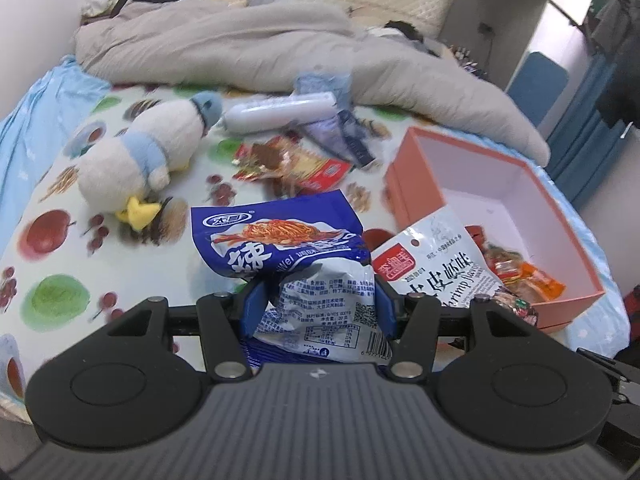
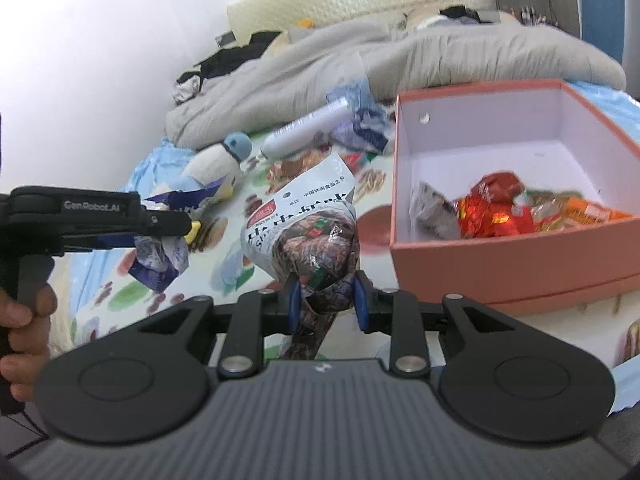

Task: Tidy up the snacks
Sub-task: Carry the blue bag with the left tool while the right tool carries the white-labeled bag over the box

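My left gripper (image 1: 318, 306) is shut on a blue and white noodle snack packet (image 1: 280, 236) and holds it above the bed; it also shows from the side in the right wrist view (image 2: 160, 256). My right gripper (image 2: 326, 296) is shut on a white shrimp-flavour snack bag (image 2: 304, 220) with a dark printed lower half, held just left of the pink box (image 2: 500, 268). The same bag (image 1: 436, 264) shows in the left wrist view, in front of the box (image 1: 408, 168). The box holds red and orange snack packets (image 2: 496, 212).
More snack packets (image 1: 296, 164) lie loose on the fruit-print sheet. A plush penguin (image 1: 148, 148), a white cylinder (image 1: 280, 112) and crumpled blue wrappers (image 1: 344, 132) lie beyond them. A grey duvet (image 1: 280, 48) covers the far bed. The person's hand (image 2: 24, 320) holds the left gripper.
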### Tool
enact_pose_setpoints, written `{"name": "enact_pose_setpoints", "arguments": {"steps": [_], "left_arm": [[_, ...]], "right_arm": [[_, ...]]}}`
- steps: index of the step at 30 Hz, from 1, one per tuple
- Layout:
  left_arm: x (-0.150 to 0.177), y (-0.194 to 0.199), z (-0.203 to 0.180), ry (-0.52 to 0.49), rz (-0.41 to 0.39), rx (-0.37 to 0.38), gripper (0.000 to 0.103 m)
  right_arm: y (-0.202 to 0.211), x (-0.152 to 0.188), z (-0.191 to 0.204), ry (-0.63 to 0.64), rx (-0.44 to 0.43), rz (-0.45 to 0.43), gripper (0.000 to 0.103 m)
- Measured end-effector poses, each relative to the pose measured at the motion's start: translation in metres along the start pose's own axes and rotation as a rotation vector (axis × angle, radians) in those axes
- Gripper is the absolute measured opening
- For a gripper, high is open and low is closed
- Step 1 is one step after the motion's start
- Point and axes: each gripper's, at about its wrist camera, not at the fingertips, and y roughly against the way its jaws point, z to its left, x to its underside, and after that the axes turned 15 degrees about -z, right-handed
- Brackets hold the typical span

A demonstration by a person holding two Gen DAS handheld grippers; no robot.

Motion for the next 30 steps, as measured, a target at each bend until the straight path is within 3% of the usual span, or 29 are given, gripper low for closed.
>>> {"name": "enact_pose_setpoints", "arguments": {"steps": [13,24,30], "left_arm": [[-0.022,-0.014,-0.062,-0.031,-0.045,0.142,0.061],[-0.065,-0.070,-0.126,-0.070,-0.056,0.266,0.061],[-0.071,-0.125,-0.161,-0.109,0.006,0.330,0.061]], "right_arm": [[0.015,-0.041,-0.036,0.030,0.087,-0.111,0.030],[-0.001,-0.080,-0.106,-0.005,0.218,-0.180,0.030],[-0.028,-0.081,-0.142,-0.034,0.263,-0.159,0.031]]}}
